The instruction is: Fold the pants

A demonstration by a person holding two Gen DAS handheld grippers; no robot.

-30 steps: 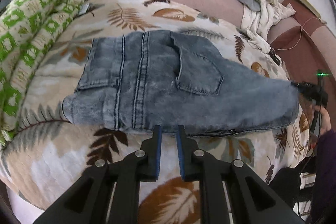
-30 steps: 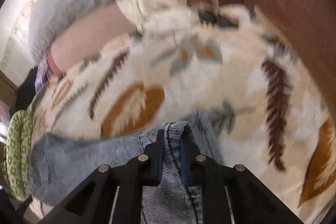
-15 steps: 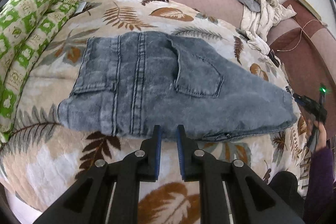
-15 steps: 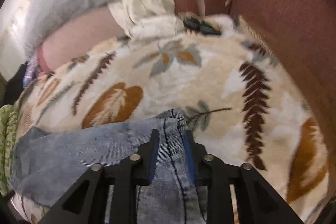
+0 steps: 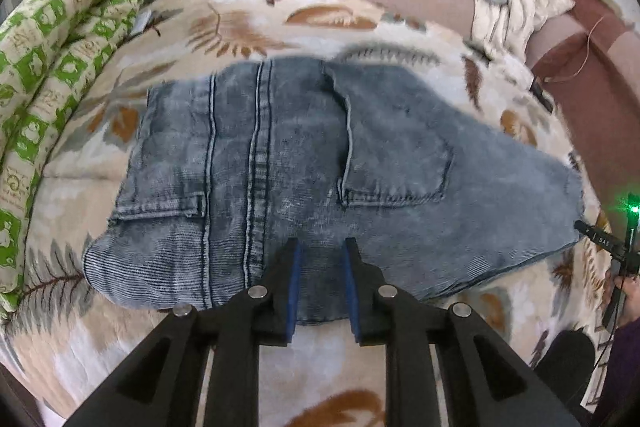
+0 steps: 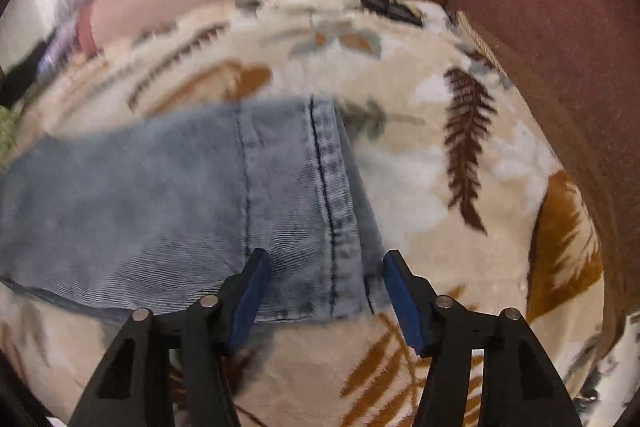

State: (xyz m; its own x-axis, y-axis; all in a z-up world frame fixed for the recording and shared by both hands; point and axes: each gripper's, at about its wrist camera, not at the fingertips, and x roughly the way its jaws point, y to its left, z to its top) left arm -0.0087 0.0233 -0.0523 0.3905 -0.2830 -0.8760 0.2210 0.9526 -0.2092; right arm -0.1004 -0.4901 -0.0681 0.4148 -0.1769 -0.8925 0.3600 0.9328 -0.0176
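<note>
Folded pants (image 5: 320, 163) flat on leaf-print blanket (image 5: 248, 23) of the bed, seat side up, back pocket (image 5: 396, 155) and centre seams showing; denim faded grey-blue, hem end to the right. Left tool (image 5: 320, 263) over near edge of the fold, jaws narrowly parted and opening, pads not pressing cloth. Right tool (image 6: 326, 281) above hem corner (image 6: 320, 211), jaws opening wide, denim below and between but not pinched. Probably letting go after laying the fold down. Folded edges roughly aligned, slight taper toward hem.
</note>
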